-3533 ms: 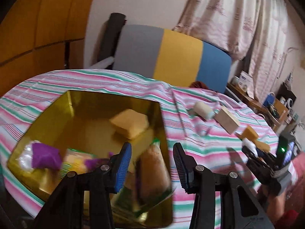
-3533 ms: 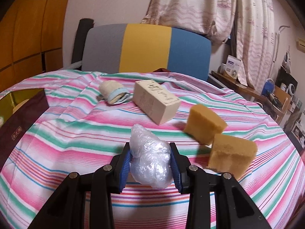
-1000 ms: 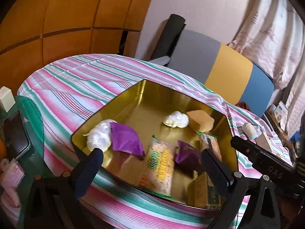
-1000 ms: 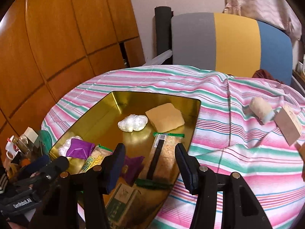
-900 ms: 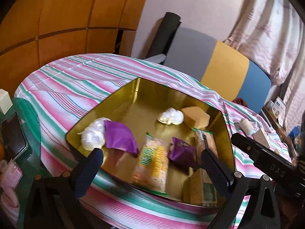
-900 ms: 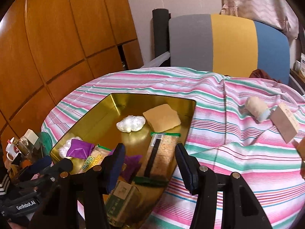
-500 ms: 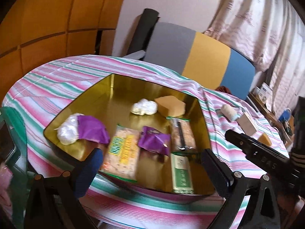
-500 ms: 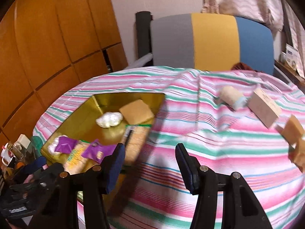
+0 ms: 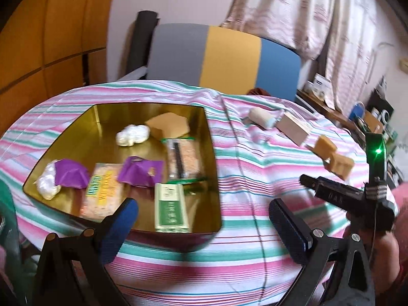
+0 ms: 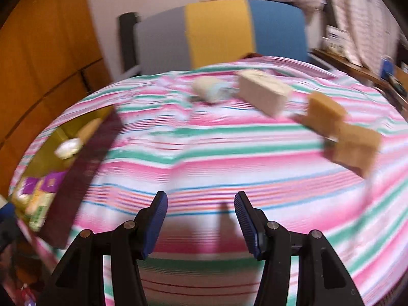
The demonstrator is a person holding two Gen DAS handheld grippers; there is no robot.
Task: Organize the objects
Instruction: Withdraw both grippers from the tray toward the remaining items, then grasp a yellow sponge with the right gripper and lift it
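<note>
Both cameras have swung rightward since a second ago: the right gripper [image 10: 201, 219], which then faced the gold tin, now looks across the striped cloth [image 10: 216, 153] at the loose items, and the tin [image 10: 61, 132] has slid to the left edge of its view. Its jaws stand apart with nothing between them. The left gripper [image 9: 201, 219] is spread wide and empty at the near rim of the tin [image 9: 213, 153].

Inside the tin lie a white plastic bundle [image 9: 132, 134], a tan sponge [image 9: 168, 128], two purple packets [image 9: 141, 171], a cracker pack [image 9: 103, 191], a green box [image 9: 171, 207] and a clear-wrapped snack bar [image 9: 181, 159].

On the cloth to the right, apart from the tin, rest a rolled bandage [image 10: 209, 88], a cream box [image 10: 264, 93] and two brown sponges [image 10: 325, 113] touching each other; motion blur softens them.

Pink, green and white stripes cover the rounded table. Behind it stands a chair back [image 9: 224, 58] in grey, yellow and blue, orange wood panelling [image 9: 51, 38] at left, patterned curtains [image 9: 306, 12] at right, and a cluttered shelf [image 9: 369, 117] beneath them.
</note>
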